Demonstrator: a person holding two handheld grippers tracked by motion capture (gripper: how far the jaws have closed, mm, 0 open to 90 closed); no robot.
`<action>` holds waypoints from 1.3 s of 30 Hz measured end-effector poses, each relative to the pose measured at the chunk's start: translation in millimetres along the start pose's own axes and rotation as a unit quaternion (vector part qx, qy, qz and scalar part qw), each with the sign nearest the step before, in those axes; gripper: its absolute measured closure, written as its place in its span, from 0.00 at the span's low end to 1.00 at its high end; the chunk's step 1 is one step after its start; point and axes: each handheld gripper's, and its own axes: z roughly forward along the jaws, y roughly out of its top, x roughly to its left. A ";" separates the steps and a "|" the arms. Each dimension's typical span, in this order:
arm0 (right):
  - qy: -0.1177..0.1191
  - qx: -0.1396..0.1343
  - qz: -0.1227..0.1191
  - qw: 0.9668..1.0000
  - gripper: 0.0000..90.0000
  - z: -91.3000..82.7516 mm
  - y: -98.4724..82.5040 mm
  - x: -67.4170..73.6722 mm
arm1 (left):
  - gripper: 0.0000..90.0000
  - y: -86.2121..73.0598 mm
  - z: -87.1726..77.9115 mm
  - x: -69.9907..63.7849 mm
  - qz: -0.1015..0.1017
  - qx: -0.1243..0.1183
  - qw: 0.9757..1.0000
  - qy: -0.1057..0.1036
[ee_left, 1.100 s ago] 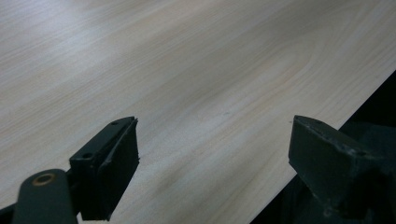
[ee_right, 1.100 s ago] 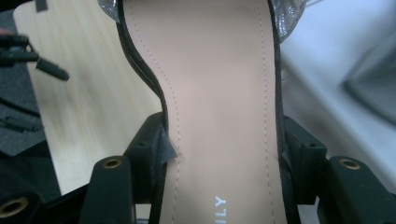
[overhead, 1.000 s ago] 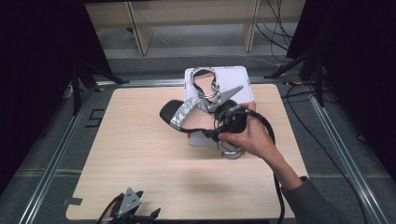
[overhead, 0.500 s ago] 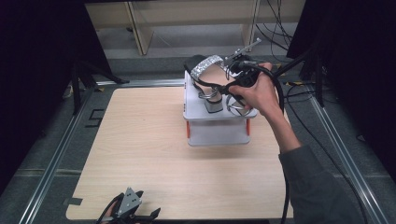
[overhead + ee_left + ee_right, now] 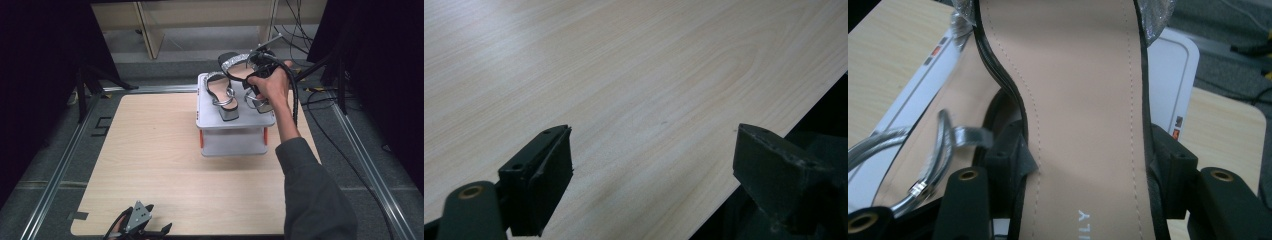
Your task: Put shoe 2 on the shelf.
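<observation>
**Ana:** Up and away from the person's side goes the right gripper (image 5: pixel 250 65). A second ago it held the sandal (image 5: pixel 234 64) low above the table (image 5: pixel 150 165), near the front edge of the white stand (image 5: pixel 235 122); half a second ago it was above the stand's top, and now it's out over the far edge.

**Ben:** Biggest things first, then. The table lies well below those fingers, and the stand sits under them and toward the person.

**Ana:** The second sandal (image 5: pixel 222 95) stands on the stand's top, below the fingers and to their left in the high view, well apart from the carried one.

**Ben:** And the grip itself?

**Ana:** In the right gripper view the jaws pinch the sandal (image 5: pixel 1083 100) across its sole, one pad on each black edge, the tan insole running up between them. Its silver ankle strap (image 5: pixel 933 160) hangs just left of the left pad.

**Ben:** The other hand?

**Ana:** The left gripper (image 5: pixel 142 225) has stayed put at the table's near edge. Its fingers (image 5: pixel 544 180) are spread wide, with bare wood (image 5: pixel 624 75) ahead of them and the table edge by the right one.
</observation>
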 end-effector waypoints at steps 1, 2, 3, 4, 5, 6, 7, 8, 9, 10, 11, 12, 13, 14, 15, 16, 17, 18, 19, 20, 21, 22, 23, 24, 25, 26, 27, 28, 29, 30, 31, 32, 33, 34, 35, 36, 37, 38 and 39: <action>-0.003 0.007 0.017 1.000 0.48 3.0 0.7 -0.6 | 0.17 0.0 -0.4 1.0 0.008 0.007 1.000 0.003; -0.008 0.008 0.019 1.000 0.48 7.2 1.4 -3.0 | 0.17 -0.1 -0.3 0.5 0.007 0.006 1.000 0.001; -0.013 0.015 0.033 0.999 0.48 10.3 2.2 -4.0 | 0.18 0.3 0.1 0.2 0.009 0.003 1.000 -0.002; -0.026 0.028 0.056 0.998 0.48 16.2 3.4 -4.4 | 0.17 0.4 0.5 -0.4 0.007 0.005 1.000 -0.002; -0.026 0.028 0.056 0.998 0.48 16.2 3.4 -4.4 | 0.17 0.4 0.5 -0.4 0.007 0.005 1.000 -0.002; -0.035 0.036 0.069 0.996 0.48 22.9 3.9 -5.7 | 0.18 0.2 -0.1 -0.4 0.012 0.006 1.000 -0.002; -0.035 0.036 0.069 0.996 0.48 22.9 3.9 -5.7 | 0.18 0.2 -0.1 -0.4 0.012 0.006 1.000 -0.002; -0.039 0.041 0.070 0.996 0.48 27.8 4.4 -6.7 | 0.18 0.5 0.4 -1.1 0.006 0.003 1.000 -0.002; -0.039 0.041 0.070 0.996 0.48 27.8 4.4 -6.7 | 0.17 0.5 0.4 -1.1 0.006 0.003 1.000 -0.002; -0.047 0.048 0.099 0.993 0.48 32.5 5.4 -2.5 | 0.18 0.7 -1.3 -1.5 0.007 0.003 1.000 -0.004; -0.047 0.048 0.099 0.993 0.48 32.5 5.4 -2.5 | 0.18 0.7 -1.3 -1.5 0.007 0.003 1.000 -0.004; -0.042 0.046 0.082 0.995 0.48 37.7 5.1 -6.1 | 0.18 0.4 -1.0 -0.6 0.014 0.005 1.000 -0.003; -0.042 0.046 0.082 0.995 0.48 37.7 5.1 -6.1 | 0.17 0.4 -1.0 -0.6 0.014 0.005 1.000 -0.003; -0.053 0.052 0.084 0.994 0.48 41.8 5.1 -6.3 | 0.17 0.9 -2.0 -0.8 0.014 0.008 1.000 -0.004; -0.053 0.052 0.084 0.994 0.48 41.8 5.1 -6.3 | 0.17 0.5 -0.1 -1.8 0.006 -0.002 1.000 -0.007; -0.065 0.060 0.089 0.992 0.48 44.9 4.9 -5.1 | 0.18 0.5 -0.5 -1.1 0.014 0.005 1.000 -0.004; -0.065 0.060 0.089 0.992 0.48 44.9 4.9 -5.1 | 0.17 0.5 -0.5 -1.1 0.014 0.005 1.000 -0.004; -0.072 0.062 0.087 0.992 0.48 46.8 4.1 -5.2 | 0.17 0.5 -0.5 -1.3 0.014 0.005 1.000 -0.005; -0.066 0.066 0.097 0.991 0.48 47.9 3.9 -5.4 | 0.18 0.6 0.1 -1.9 0.010 0.002 1.000 -0.006; -0.060 0.062 0.111 0.990 0.48 50.6 2.0 -7.0 | 0.18 0.6 0.0 -1.7 0.011 0.003 1.000 -0.005; -0.068 0.064 0.103 0.990 0.48 52.3 1.2 -7.9 | 0.17 0.6 -0.4 -1.3 0.013 0.005 1.000 -0.005; -0.068 0.064 0.103 0.990 0.48 52.3 1.2 -7.9 | 0.18 0.6 -0.4 -1.3 0.013 0.005 1.000 -0.005; -0.080 0.069 0.115 0.988 0.47 55.2 -0.5 -7.4 | 0.17 0.9 -1.8 -2.2 0.012 0.006 1.000 -0.006; -0.083 0.075 0.107 0.988 0.47 56.8 -0.5 -8.0 | 0.17 0.9 -1.2 -3.2 0.005 -0.001 1.000 -0.008; -0.083 0.075 0.107 0.988 0.47 56.8 -0.5 -8.0 | 0.17 0.9 -1.2 -3.2 0.005 -0.001 1.000 -0.008; -0.075 0.076 0.117 0.987 0.47 57.4 0.2 -5.2 | 0.17 0.9 -1.2 -2.9 0.007 0.001 1.000 -0.008; -0.075 0.076 0.117 0.987 0.47 57.4 0.2 -5.2 | 0.18 0.9 -1.2 -2.9 0.007 0.001 1.000 -0.008; -0.075 0.072 0.119 0.987 0.47 57.2 0.4 -4.5 | 0.18 0.9 -1.3 -2.8 0.008 0.003 1.000 -0.008; -0.070 0.075 0.123 0.987 0.47 57.1 0.6 -3.8 | 0.17 0.9 -1.3 -2.8 0.008 0.003 1.000 -0.008; -0.061 0.079 0.133 0.986 0.43 57.5 0.5 -2.6 | 0.17 0.7 -0.4 -2.9 0.006 -0.004 1.000 -0.009; -0.055 0.078 0.139 0.986 0.40 56.8 0.3 -2.5 | 0.18 0.7 -0.4 -2.9 0.006 -0.004 1.000 -0.009; -0.049 0.076 0.145 0.985 0.36 55.9 0.6 -2.0 | 0.17 0.8 -0.6 -2.2 0.010 0.000 1.000 -0.007; -0.049 0.076 0.145 0.985 0.36 55.9 0.6 -2.0 | 0.17 0.9 -0.8 -2.2 0.011 0.002 1.000 -0.007; -0.031 0.063 0.136 0.988 0.33 55.4 -0.5 -5.4 | 0.18 0.8 -0.9 -3.5 0.005 0.000 1.000 -0.009; -0.030 0.063 0.135 0.988 0.32 54.4 -0.7 -5.5 | 0.17 0.9 -0.7 -3.4 0.006 0.001 1.000 -0.009; -0.027 0.076 0.147 0.986 0.32 52.7 -0.3 -3.9 | 0.18 1.0 -0.9 -2.6 0.012 0.006 1.000 -0.008; -0.027 0.076 0.147 0.986 0.32 52.7 -0.3 -3.9 | 0.17 1.0 -0.9 -2.6 0.012 0.006 1.000 -0.008; -0.027 0.079 0.145 0.986 0.32 52.0 -0.5 -3.6 | 0.17 1.0 -0.9 -2.7 0.011 0.006 1.000 -0.008; -0.024 0.083 0.132 0.987 0.30 51.5 -0.9 -3.4 | 0.17 0.6 0.3 -3.1 0.005 -0.001 1.000 -0.010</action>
